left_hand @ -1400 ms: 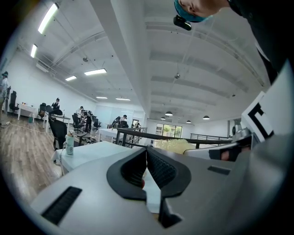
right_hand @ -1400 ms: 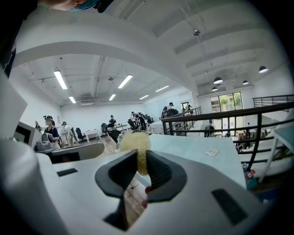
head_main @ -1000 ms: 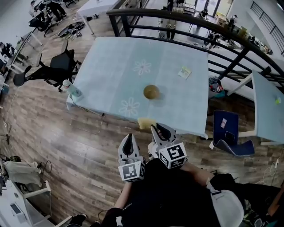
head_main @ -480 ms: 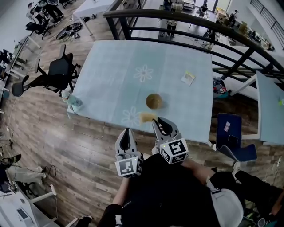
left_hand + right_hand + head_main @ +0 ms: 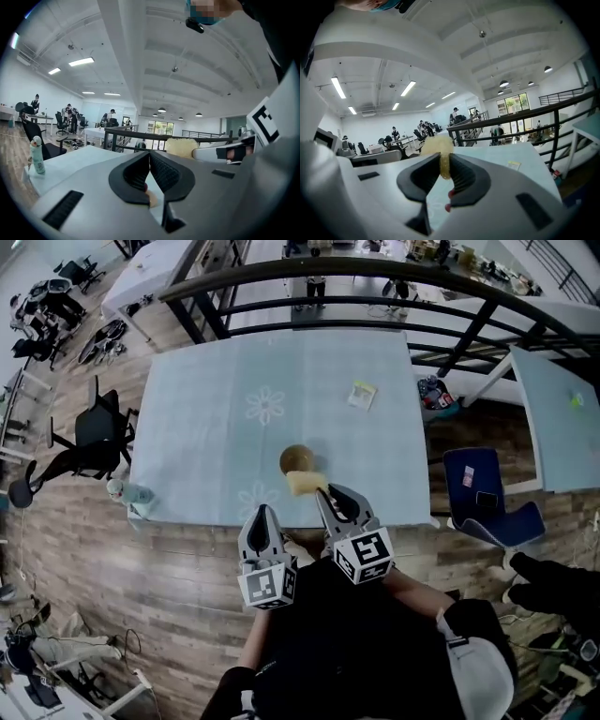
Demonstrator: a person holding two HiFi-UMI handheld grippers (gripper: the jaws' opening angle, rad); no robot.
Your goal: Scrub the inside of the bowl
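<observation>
A small brown bowl (image 5: pixel 297 459) stands on the pale blue table (image 5: pixel 206 418), near its front edge. My right gripper (image 5: pixel 323 491) is shut on a yellow sponge (image 5: pixel 306 483), which hangs just in front of the bowl, on its near side. In the right gripper view the sponge (image 5: pixel 437 149) sticks out above the pinching jaws of the right gripper (image 5: pixel 443 164). My left gripper (image 5: pixel 262 515) is shut and holds nothing, short of the table's front edge and left of the right one. From the left gripper (image 5: pixel 149 154), the sponge (image 5: pixel 180 146) shows to the right.
A plastic bottle (image 5: pixel 117 489) stands by the table's front left corner. A small packet (image 5: pixel 363 394) lies far right on the table. A black railing (image 5: pixel 375 277) runs behind the table. A black office chair (image 5: pixel 84 442) is left, a blue chair (image 5: pixel 487 498) right.
Both grippers have come forward to the table. The sponge in the right gripper has moved from the table's front edge to right beside the bowl. The left gripper stays shut.
</observation>
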